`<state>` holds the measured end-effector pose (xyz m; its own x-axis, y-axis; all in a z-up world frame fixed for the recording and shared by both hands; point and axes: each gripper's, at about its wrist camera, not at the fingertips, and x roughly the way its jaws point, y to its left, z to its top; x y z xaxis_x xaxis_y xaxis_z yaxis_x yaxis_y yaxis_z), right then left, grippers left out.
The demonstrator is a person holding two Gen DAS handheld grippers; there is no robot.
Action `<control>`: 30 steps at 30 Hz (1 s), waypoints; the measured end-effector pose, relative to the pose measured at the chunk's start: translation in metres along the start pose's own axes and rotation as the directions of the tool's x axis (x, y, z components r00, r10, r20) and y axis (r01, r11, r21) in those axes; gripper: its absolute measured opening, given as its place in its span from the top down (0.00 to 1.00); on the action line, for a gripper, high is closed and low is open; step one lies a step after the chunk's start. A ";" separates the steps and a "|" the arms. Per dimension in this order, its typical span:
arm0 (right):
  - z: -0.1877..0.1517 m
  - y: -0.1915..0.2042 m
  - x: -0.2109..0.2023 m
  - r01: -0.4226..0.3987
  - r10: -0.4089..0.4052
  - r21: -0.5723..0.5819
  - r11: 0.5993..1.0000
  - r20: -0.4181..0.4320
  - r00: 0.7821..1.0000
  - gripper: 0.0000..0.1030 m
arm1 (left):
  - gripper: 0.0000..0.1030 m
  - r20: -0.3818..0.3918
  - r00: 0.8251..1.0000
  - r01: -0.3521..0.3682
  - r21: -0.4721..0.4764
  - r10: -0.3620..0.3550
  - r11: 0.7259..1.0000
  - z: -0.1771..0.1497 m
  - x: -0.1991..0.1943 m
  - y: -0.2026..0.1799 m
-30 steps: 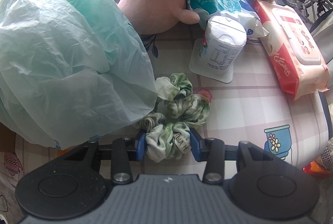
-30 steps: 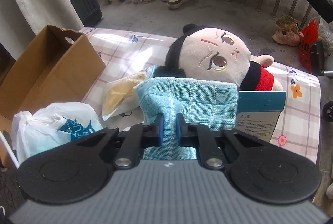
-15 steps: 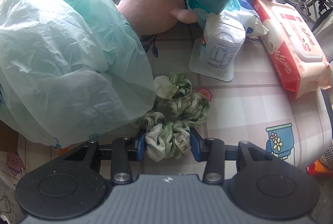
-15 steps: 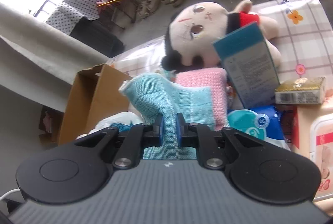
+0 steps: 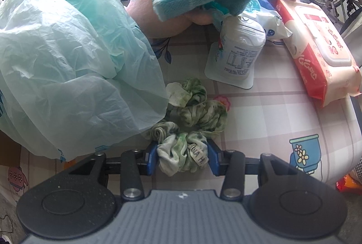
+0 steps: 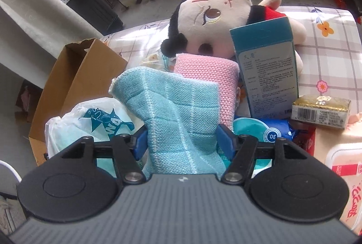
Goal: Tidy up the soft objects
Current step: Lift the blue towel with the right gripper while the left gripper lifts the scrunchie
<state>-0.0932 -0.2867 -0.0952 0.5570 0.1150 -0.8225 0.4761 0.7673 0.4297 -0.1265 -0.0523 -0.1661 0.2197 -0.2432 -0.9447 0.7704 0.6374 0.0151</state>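
Left wrist view: the left gripper [image 5: 182,156] clamps a green scrunchie [image 5: 192,124] on the tablecloth [image 5: 282,119], a plastic bag [image 5: 67,67] at 10 o'clock, a white bottle [image 5: 241,51] at 1. Right wrist view: the right gripper [image 6: 183,142] has just been opening, its jaws now spread with the blue cloth [image 6: 174,112] loose between them; a pink cloth [image 6: 208,78] and doll [image 6: 217,15] lie beyond at 12.

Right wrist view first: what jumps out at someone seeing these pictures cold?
The big plush doll with black hair and an embroidered face lies across the checked tablecloth at the back, a pink knitted cloth against it. In front, a light blue waffle-weave cloth drapes between the right gripper's jaws, which have just been opening. In the left view, the left gripper pinches a green tie-dye scrunchie beside a bulging pale green plastic bag.
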 end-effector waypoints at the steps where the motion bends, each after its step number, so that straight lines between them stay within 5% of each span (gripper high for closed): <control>1: 0.001 0.002 0.003 0.000 0.000 -0.013 1.000 -0.006 1.000 0.39 | 0.55 0.003 1.000 0.000 0.001 0.000 1.000 0.000 0.000 -0.001; 6: 0.000 0.015 0.002 0.027 -0.029 -0.109 0.994 -0.012 1.000 0.72 | 0.56 0.014 1.000 -0.001 0.002 0.001 1.000 0.002 0.001 -0.003; 11: -0.005 0.016 -0.002 0.023 -0.027 -0.147 0.989 -0.030 0.999 0.84 | 0.68 0.026 1.000 -0.006 0.007 0.006 1.000 0.005 0.001 -0.010; 18: -0.010 0.006 -0.028 -0.043 0.042 -0.123 0.991 -0.012 0.999 0.86 | 0.78 0.049 0.998 -0.033 -0.014 0.034 0.999 0.005 -0.003 -0.021; 30: -0.032 -0.046 -0.097 0.011 -0.011 -0.029 1.000 0.016 1.000 0.86 | 0.78 0.182 0.983 0.010 0.012 -0.012 1.000 0.034 -0.053 -0.063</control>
<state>-0.1909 -0.3132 -0.0470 0.5623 0.0966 -0.8212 0.4626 0.7864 0.4093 -0.1660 -0.1042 -0.1057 0.3158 -0.3794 -0.8697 0.7793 0.6265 0.0096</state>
